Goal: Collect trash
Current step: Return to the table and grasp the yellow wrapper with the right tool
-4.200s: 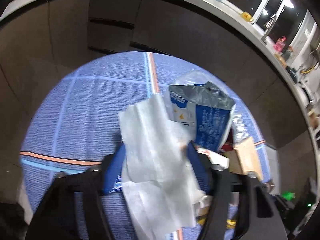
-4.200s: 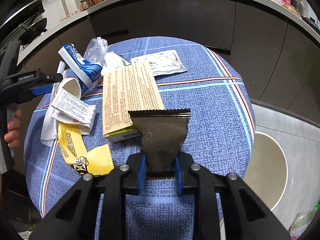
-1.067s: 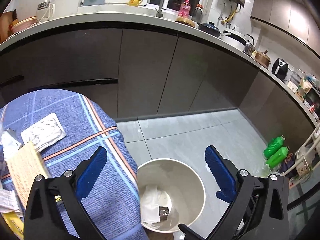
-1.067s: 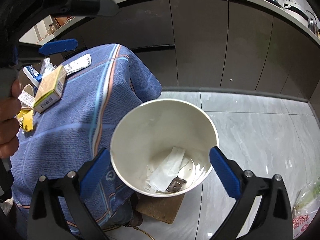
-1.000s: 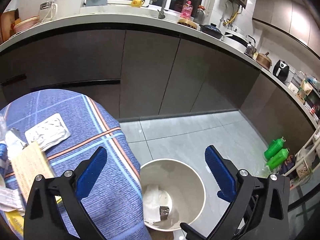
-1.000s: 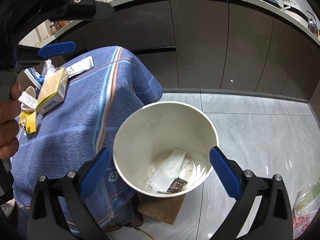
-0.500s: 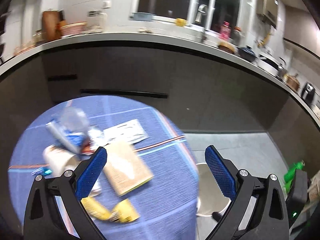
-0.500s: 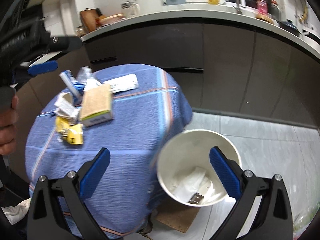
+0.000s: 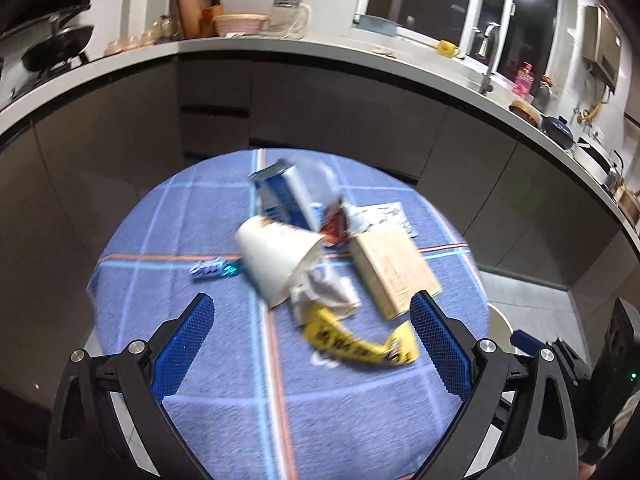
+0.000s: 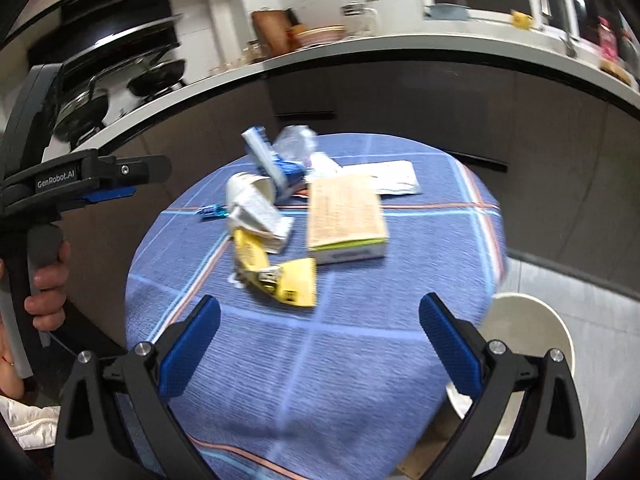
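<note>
A round table with a blue checked cloth [image 9: 224,364] [image 10: 320,380] carries a heap of trash. In it are a tipped white paper cup [image 9: 276,260] [image 10: 248,188], a yellow wrapper [image 9: 356,344] [image 10: 280,272], a tan carton [image 9: 394,268] [image 10: 344,216], a blue-and-white pouch [image 9: 284,196] [image 10: 268,160], a flat white sachet [image 9: 384,216] [image 10: 396,178] and a small blue candy wrapper [image 9: 212,269] [image 10: 212,211]. My left gripper [image 9: 312,344] is open and empty above the table's near side. My right gripper [image 10: 320,344] is open and empty too. The cream trash bin [image 10: 532,320] [image 9: 500,322] stands on the floor right of the table.
Dark kitchen cabinets under a pale counter [image 9: 320,52] curve behind the table. A person's hand [image 10: 46,280] holds the left gripper's handle at the left of the right wrist view. Grey floor tiles [image 10: 580,276] lie to the right.
Both grippers have swung from over the bin back to the table; the trash heap now sits ahead of both. The tissue and dark wrapper held earlier lie in the bin.
</note>
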Demonstrator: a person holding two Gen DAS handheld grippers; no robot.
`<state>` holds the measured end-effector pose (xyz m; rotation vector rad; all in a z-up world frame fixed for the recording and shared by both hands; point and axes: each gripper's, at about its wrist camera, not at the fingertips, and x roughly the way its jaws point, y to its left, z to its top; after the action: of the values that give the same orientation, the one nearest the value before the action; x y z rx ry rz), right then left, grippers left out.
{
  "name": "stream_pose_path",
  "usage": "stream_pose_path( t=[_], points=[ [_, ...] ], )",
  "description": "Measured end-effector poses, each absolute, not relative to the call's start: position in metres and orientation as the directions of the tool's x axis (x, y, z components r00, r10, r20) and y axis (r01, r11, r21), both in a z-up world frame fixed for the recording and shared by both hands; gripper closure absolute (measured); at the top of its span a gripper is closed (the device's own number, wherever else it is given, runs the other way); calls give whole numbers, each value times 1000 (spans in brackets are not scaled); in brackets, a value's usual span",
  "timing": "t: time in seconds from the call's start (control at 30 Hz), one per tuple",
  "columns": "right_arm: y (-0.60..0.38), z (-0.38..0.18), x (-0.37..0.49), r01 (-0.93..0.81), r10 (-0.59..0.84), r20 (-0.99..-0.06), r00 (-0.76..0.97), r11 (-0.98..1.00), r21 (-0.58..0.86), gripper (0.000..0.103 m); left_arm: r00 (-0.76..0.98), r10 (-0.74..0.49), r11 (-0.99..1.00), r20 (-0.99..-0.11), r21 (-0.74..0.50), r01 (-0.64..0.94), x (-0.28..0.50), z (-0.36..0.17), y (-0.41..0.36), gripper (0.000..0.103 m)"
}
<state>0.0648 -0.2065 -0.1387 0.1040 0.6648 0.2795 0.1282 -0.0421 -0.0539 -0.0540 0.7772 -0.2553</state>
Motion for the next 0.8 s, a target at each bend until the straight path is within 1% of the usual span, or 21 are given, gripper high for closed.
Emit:
stream_pose_path(
  t=[0.1,0.27,0.4,0.53,0.6,0.7,0.77,0.8],
  points=[
    [-187,-139,72,-277,318,-604,731,947,163,3,667,-245,968,-704,-143,205,127,-59,-31,8],
    [-159,-142,88,-320,295,-650,701,944,83,3,651,-246,968,-718,-147,204,126,-68,-20,8],
    [-151,-149,103,-346,345,-665,662,928,138,3,638,-256,965,-727,-155,211,127,-73,-13,8],
    [-136,-156,121,-422,408,-683,606,893,159,4,612,-297,954,-733,-206,217,130,-79,-1,8],
    [-126,-155,129,-466,441,-684,582,869,164,8,598,-322,946,-734,-238,218,132,-83,5,8],
    [-114,-156,142,-506,441,-693,571,853,126,15,596,-327,945,-733,-251,210,135,-86,12,8],
    [-109,-158,148,-515,429,-703,567,851,103,25,598,-326,945,-732,-251,209,135,-87,14,8],
    [-106,-160,153,-519,421,-714,559,849,95,27,599,-328,945,-730,-251,210,135,-88,15,8]
  ],
)
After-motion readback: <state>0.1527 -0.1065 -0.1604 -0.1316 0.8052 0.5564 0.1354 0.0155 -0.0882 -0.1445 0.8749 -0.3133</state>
